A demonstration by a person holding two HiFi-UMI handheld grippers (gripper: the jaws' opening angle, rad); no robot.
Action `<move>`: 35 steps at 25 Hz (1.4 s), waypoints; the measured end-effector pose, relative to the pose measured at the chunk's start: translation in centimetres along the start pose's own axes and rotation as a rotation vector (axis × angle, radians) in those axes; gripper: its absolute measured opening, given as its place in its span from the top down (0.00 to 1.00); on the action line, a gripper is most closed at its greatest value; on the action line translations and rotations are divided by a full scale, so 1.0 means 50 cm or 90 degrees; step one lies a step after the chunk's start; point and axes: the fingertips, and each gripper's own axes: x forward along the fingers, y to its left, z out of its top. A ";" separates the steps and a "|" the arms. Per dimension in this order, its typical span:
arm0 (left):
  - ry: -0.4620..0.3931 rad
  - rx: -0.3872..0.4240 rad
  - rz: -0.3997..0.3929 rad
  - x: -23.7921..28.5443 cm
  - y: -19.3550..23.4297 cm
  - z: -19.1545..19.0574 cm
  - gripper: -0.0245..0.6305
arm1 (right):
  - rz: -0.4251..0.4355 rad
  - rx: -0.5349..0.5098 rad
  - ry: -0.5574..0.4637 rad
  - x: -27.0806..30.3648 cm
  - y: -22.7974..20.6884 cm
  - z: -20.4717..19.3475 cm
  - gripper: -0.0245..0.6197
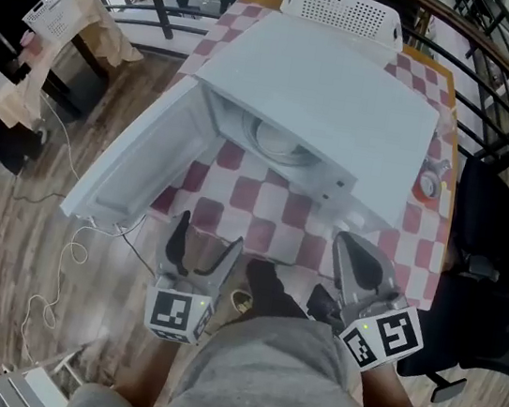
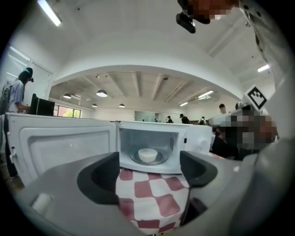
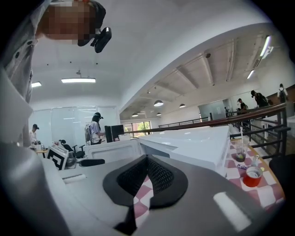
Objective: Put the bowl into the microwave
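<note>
The bowl [image 2: 147, 155] sits inside the open microwave [image 1: 345, 107], apparently on its turntable. At the table's [image 1: 262, 218] near edge, my left tool [image 1: 207, 238] is wide and empty, and my right tool [image 3: 147, 166] is pinched closed.

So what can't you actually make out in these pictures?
- What the bowl holds: in the left gripper view it is too small and seen side-on.
- Most of the bowl in the head view: the microwave roof covers it.
- What the red cup holds: in the right gripper view it is too small and near the edge.
</note>
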 end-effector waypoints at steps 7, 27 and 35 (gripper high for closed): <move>-0.050 0.032 0.009 -0.113 -0.041 0.062 0.61 | -0.011 -0.031 -0.005 -0.053 0.005 0.010 0.97; -0.073 -0.003 0.089 -0.251 -0.133 0.094 0.94 | 0.011 -0.083 0.026 -0.163 0.004 -0.006 0.97; -0.068 0.008 0.087 -0.304 -0.240 0.094 0.94 | 0.004 -0.079 0.023 -0.264 -0.026 -0.027 0.97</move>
